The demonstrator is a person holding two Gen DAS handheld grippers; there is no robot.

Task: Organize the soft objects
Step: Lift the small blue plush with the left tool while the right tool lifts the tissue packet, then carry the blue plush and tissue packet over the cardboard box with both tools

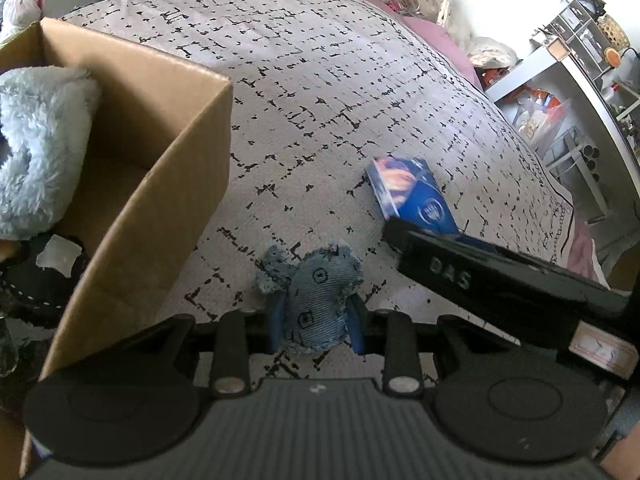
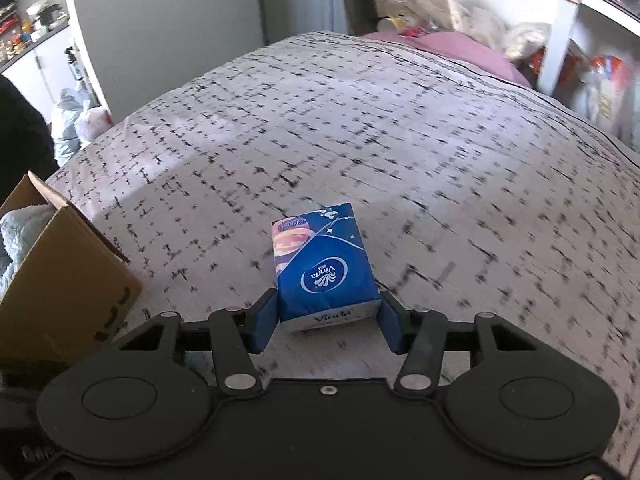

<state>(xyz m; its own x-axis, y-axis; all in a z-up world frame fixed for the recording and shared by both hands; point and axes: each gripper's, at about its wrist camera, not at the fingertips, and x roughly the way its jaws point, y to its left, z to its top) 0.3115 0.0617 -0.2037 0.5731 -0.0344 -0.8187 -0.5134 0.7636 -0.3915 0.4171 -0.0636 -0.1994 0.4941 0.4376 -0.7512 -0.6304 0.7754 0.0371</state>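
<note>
My left gripper (image 1: 318, 326) is shut on a small blue denim stuffed toy (image 1: 316, 300), held just over the patterned bedspread (image 1: 320, 100). A cardboard box (image 1: 168, 168) stands to its left, with a fluffy light-blue plush (image 1: 36, 148) and dark items inside. My right gripper (image 2: 328, 320) has its blue pads against both sides of a blue Vinda tissue pack (image 2: 324, 268) on the bedspread (image 2: 400, 140). The pack (image 1: 412, 196) and the black right gripper body (image 1: 500, 280) also show at the right of the left wrist view.
The box (image 2: 60, 280) sits at the left of the right wrist view. Purple bedding (image 1: 432, 36) and clutter lie at the bed's far end. A white shelf unit (image 1: 560, 92) with items stands to the right of the bed.
</note>
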